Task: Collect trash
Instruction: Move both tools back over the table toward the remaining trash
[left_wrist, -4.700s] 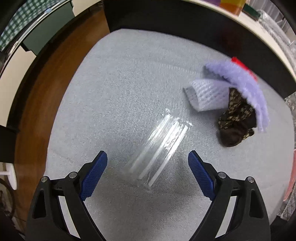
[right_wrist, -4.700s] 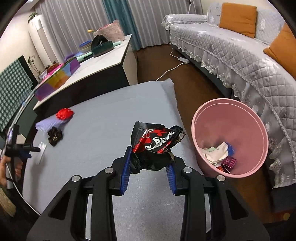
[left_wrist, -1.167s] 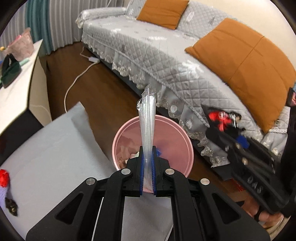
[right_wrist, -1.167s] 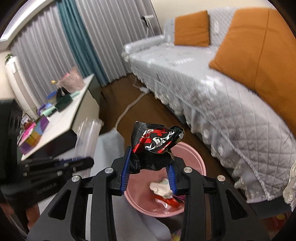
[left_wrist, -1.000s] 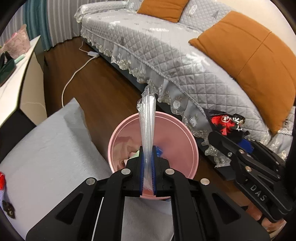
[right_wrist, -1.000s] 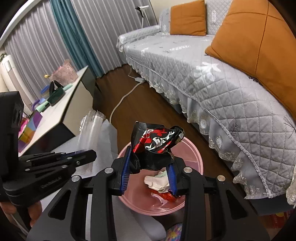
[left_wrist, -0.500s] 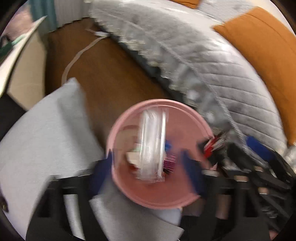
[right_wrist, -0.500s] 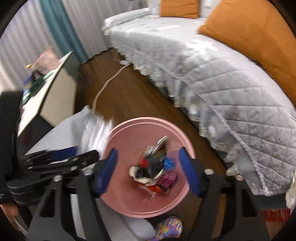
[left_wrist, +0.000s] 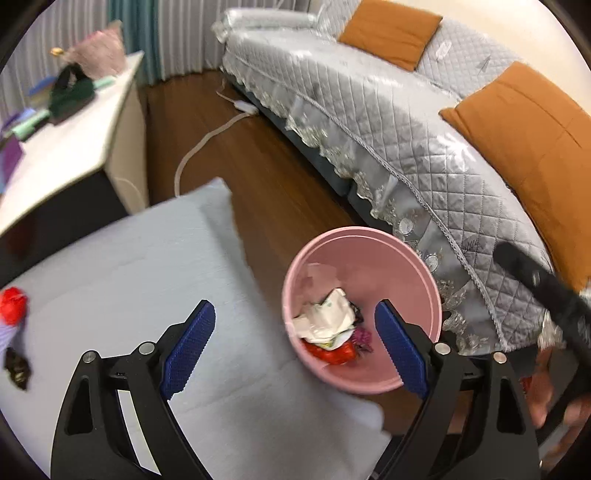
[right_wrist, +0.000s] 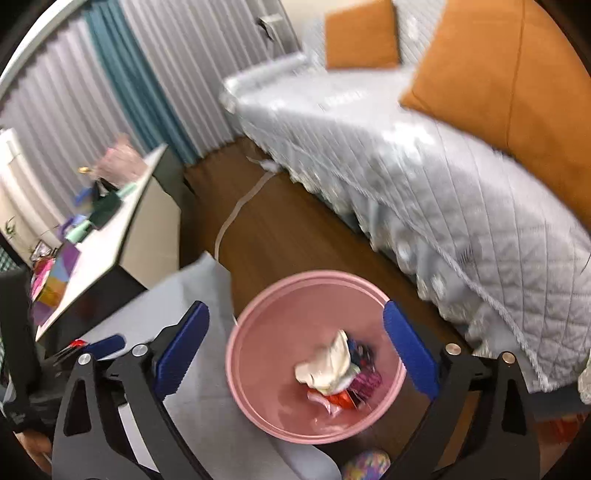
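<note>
My left gripper (left_wrist: 291, 343) and right gripper (right_wrist: 297, 349), both wide apart and empty, above the pink bin (right_wrist: 266, 328) of trash (right_wrist: 332, 363).

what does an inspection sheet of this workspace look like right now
surface: grey cloth-covered table, creased.
job's things: pink bin beside the table edge, holding white paper and red scraps; red scrap and dark scrap on the table's far left.
clutter: white side table piled with items.
grippers: left tongs open, empty; right tongs open, empty, over the bin.
cables: white cord on the wood floor.
surroundings: grey quilted sofa, orange cushions, curtains.
</note>
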